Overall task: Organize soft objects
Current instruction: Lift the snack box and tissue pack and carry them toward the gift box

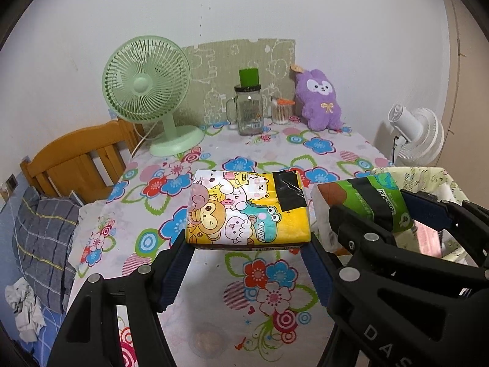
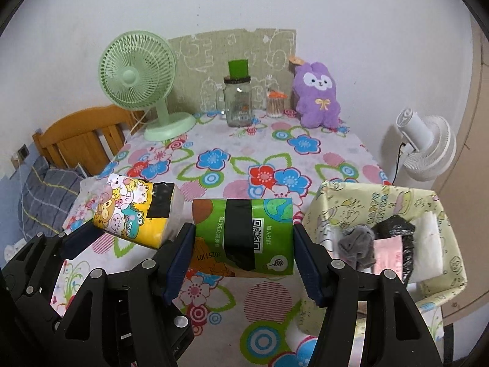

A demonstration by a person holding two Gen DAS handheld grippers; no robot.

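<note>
On my far left I see a slatted wooden headboard (image 1: 73, 159), then the ribbed pale-green fan (image 1: 146, 91) on the flower-print tablecloth (image 1: 275, 293). My left gripper (image 1: 249, 249) has its blue ridged pads pressed on both sides of a glossy yellow cartoon tissue pack (image 1: 247, 208) — soft, brick-shaped, lifted above the cloth. Just beside it, my right gripper (image 2: 244, 244) clamps a green tissue pack (image 2: 244, 232) (black tape across its middle), also raised. Furthest right sits a fabric-lined basket (image 2: 452, 263) with a grey sock (image 2: 357, 244) and crumpled dark plastic inside.
</note>
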